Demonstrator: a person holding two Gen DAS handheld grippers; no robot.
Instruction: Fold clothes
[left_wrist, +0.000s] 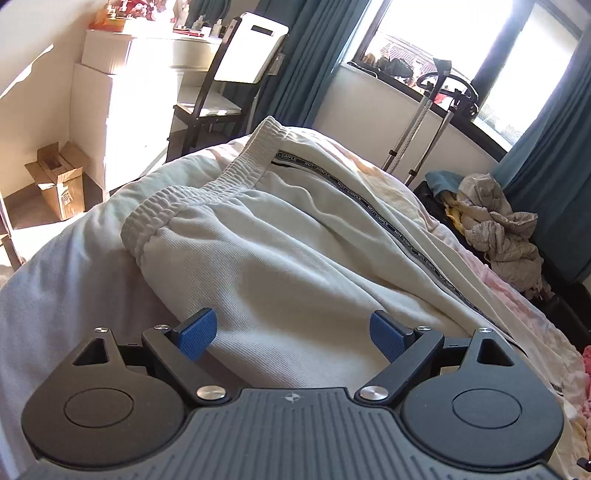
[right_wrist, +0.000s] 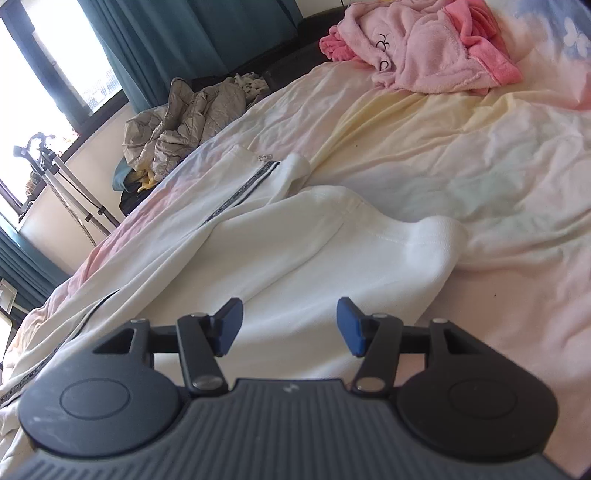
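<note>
Two released hand-held grippers, left (left_wrist: 291, 334) and right (right_wrist: 290, 325), hover over white trousers (left_wrist: 280, 236) on a pastel-sheeted bed (right_wrist: 461, 155).

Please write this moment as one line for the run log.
left gripper: open, over trousers | right gripper: open, near cuffs | fold: not started

Bare bed (right_wrist: 498, 177) right of trousers (right_wrist: 295, 258): free room. Pink robe (right_wrist: 424, 48) far corner; jacket pile (right_wrist: 184, 118) at far edge.
</note>
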